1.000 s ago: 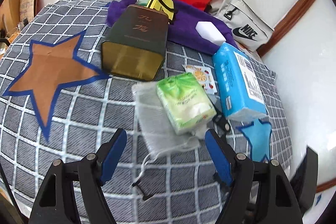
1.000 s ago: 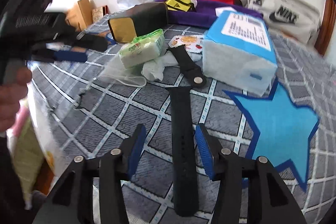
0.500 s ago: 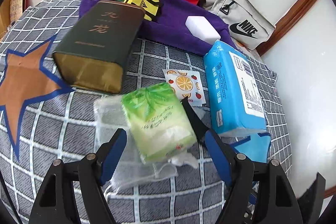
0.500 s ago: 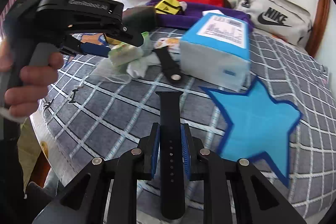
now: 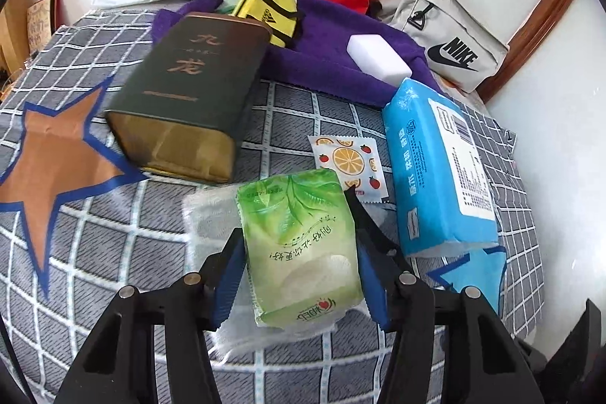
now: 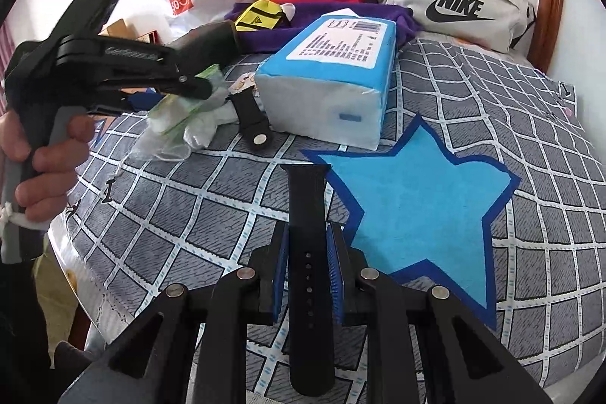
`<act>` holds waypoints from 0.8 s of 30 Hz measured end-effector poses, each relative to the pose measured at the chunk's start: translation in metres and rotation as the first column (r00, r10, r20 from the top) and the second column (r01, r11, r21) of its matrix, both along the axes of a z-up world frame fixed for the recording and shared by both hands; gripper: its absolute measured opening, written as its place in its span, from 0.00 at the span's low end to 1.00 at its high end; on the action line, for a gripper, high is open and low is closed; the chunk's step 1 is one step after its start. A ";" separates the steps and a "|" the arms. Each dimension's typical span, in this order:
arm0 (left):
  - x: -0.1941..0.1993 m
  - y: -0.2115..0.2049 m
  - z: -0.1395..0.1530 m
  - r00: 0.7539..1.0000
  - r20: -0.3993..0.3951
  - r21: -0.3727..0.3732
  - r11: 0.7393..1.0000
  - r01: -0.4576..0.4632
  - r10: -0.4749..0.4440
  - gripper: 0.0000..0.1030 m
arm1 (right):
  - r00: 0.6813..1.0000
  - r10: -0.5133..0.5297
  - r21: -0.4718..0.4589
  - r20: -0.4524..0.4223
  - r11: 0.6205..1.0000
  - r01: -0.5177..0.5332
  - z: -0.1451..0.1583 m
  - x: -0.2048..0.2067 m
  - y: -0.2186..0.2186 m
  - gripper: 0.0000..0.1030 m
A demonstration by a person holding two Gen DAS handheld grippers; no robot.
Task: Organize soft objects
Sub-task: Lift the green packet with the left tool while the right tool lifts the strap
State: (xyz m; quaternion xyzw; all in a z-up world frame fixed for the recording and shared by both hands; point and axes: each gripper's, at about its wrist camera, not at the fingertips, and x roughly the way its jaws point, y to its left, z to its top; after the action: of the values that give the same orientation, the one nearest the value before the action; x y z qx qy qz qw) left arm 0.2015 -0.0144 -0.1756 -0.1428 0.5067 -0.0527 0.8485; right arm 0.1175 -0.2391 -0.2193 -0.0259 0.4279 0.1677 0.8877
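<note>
The left hand-held gripper (image 5: 299, 277) is closing on the green tissue pack (image 5: 301, 248), where a second ago its jaws stood wide and short of it; the blue pads now flank both sides, just about touching. The pack lies on a clear mesh pouch (image 5: 206, 214) on the checked bedcover (image 5: 113, 252). The right hand-held gripper (image 6: 307, 267), spread a second ago, is now pinched on the black watch strap (image 6: 306, 214), lying at the edge of the blue star (image 6: 420, 211). So both soft items look ready to lift. Around them: the blue tissue pack (image 5: 435, 169) close on the right, a dark green tin (image 5: 189, 93) behind, an orange-print sachet (image 5: 350, 158) between. The second strap piece (image 6: 250, 120) touches the green pack and the pouch may drag along. The brown star (image 5: 53, 161) lies off to the left.
</note>
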 end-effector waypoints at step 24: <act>-0.056 0.089 0.006 0.983 -0.069 -0.032 0.985 -0.171 0.168 0.52 | 0.997 -0.049 0.047 0.051 0.998 0.047 0.061 0.002 -0.004 0.20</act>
State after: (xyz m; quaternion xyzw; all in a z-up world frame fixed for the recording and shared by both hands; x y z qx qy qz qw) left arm 0.1457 0.0747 -0.1694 -0.2031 0.5193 0.0149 0.8300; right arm 0.1196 -0.2428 -0.1583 0.0005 0.4011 0.1553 0.9027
